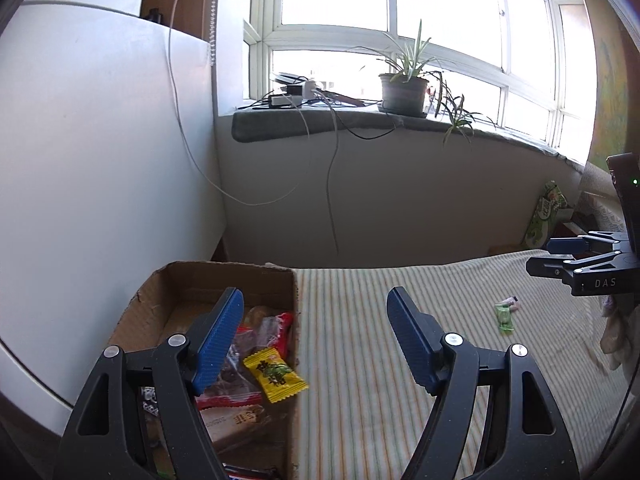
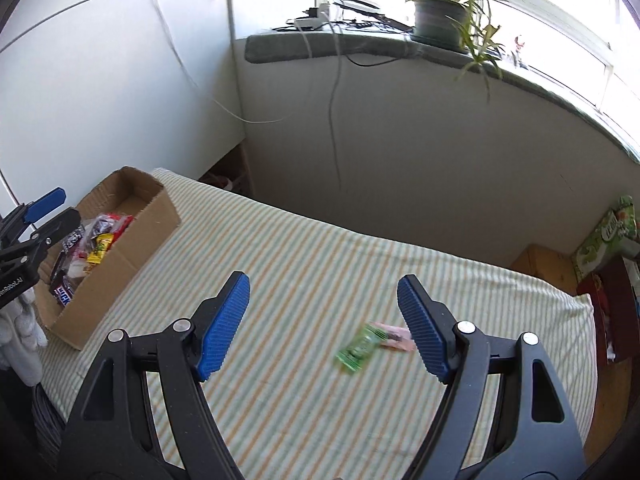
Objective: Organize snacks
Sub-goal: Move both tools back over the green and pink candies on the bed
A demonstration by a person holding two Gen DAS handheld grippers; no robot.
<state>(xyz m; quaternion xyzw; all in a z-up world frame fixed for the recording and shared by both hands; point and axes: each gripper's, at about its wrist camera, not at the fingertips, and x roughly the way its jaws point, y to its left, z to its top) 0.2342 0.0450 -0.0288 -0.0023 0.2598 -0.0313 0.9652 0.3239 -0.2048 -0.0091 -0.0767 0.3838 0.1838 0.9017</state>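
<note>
Your right gripper (image 2: 324, 328) is wide open and holds nothing. The green candy (image 2: 357, 349) lies on the striped cloth (image 2: 304, 264), just ahead between its fingers, slanting far-right. Your left gripper (image 1: 314, 340), open too, waits over the box (image 1: 152, 304), farther away.

Right gripper (image 2: 322, 328) jaws spread, green snack packet (image 2: 357, 349) between them, cardboard box (image 2: 120, 268) far left.

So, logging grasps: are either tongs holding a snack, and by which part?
Nothing is held. Left tongs and right tongs are both open and empty.
</note>
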